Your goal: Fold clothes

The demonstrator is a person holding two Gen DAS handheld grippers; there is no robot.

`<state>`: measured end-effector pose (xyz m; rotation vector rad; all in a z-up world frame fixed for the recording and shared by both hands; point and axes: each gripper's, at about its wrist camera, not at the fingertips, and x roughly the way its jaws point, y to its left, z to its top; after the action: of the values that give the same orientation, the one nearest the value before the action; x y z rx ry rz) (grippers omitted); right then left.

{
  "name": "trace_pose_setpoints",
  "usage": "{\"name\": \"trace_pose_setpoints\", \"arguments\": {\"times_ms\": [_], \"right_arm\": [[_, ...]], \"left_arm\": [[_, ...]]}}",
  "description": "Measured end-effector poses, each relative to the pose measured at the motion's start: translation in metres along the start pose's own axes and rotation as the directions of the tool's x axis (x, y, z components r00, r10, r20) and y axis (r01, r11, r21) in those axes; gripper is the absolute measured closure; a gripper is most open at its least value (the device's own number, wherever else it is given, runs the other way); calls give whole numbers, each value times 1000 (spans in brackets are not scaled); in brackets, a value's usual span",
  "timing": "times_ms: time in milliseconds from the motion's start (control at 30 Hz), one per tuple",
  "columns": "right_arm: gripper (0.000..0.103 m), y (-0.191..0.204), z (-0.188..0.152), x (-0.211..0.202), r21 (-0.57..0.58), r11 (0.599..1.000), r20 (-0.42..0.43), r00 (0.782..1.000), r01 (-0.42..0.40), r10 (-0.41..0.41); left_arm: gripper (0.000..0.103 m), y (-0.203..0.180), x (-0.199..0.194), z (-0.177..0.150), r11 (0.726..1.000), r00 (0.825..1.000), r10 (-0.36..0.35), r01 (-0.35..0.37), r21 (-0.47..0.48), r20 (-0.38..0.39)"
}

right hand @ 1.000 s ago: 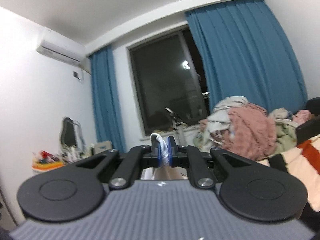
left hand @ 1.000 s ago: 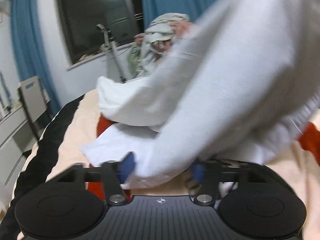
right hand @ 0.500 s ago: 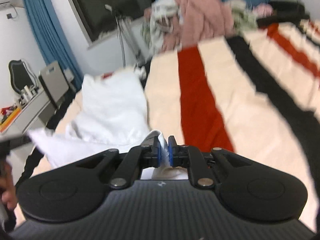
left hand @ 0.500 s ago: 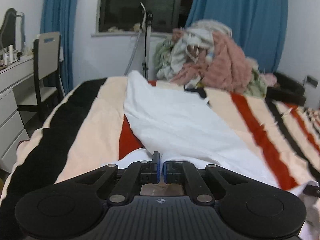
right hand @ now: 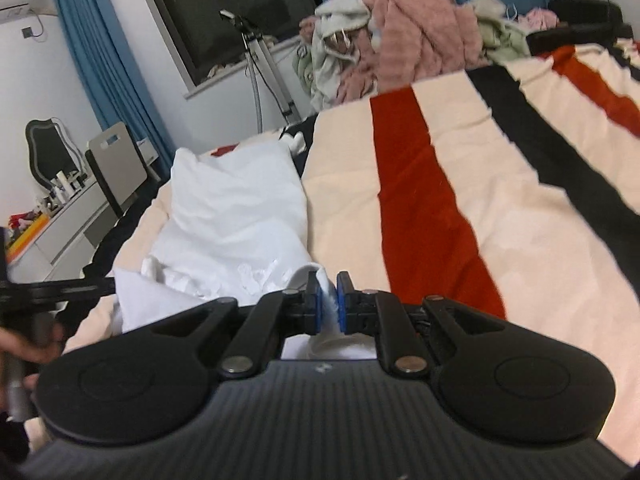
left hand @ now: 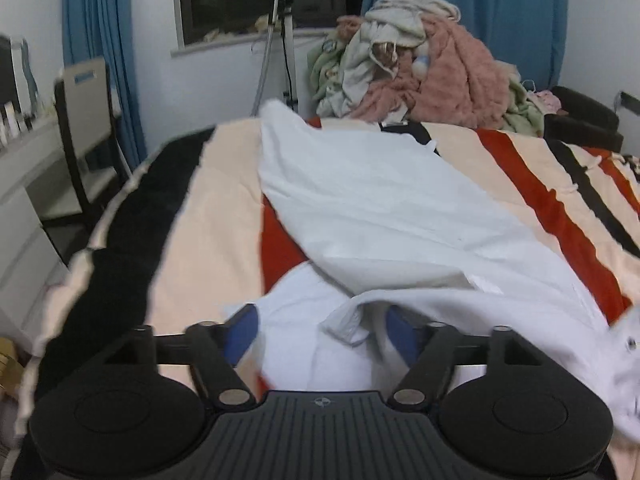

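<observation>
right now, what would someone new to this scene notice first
A white shirt lies spread along the striped blanket on the bed. The left claw has just opened, its pads off the collar lying between them, while the right claw pinches a fold of the cloth. Behind, a heap of clothes is piled under the window.

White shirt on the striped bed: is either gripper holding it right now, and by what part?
The right gripper pinches a bunched edge of the white cotton shirt; which part cannot be told. The left gripper has just opened, its fingers apart around the collar, gripping nothing.
</observation>
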<state>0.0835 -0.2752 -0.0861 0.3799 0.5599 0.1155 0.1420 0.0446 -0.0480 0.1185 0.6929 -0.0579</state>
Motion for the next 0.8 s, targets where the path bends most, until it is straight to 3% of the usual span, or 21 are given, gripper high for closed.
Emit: {"name": "trace_pose_setpoints", "arguments": {"times_ms": [67,133,233,367,467,567,633,700,800], "right_arm": [[91,-1,0,0,7,1000,-2,1000,4,-4],[91,0,0,-1,5,1000,-2,1000,12,-12],[91,3,0,-6,-9,1000,12,1000,20,-20],[91,8,1,-13,-21,999,38,999,25,-25],[91,10,2,-20,-20,1000,56,998,24,-23],[91,11,4,-29,-17,1000,83,996,14,-13],[91,11,3,-35,-24,1000,104,995,10,-7],[91,12,2,-39,-36,999,118,993,13,-8],[91,15,-1,-43,-67,998,127,992,18,-10]], "left_arm": [[26,-8,-24,-9,999,999,22,-23,29,28],[21,-16,-52,-19,999,997,-4,1,42,73],[17,-39,-75,-35,990,987,-125,118,78,98],[14,-90,-78,-54,942,957,-286,270,199,56],[14,-126,-73,-68,923,968,-228,181,339,103],[14,-145,-59,-79,915,983,-109,41,401,150],[14,-151,-48,-81,908,974,-8,-88,410,227],[13,-147,-53,-79,913,951,46,-165,374,307],[13,-132,-70,-67,957,928,47,-148,249,371]]}}
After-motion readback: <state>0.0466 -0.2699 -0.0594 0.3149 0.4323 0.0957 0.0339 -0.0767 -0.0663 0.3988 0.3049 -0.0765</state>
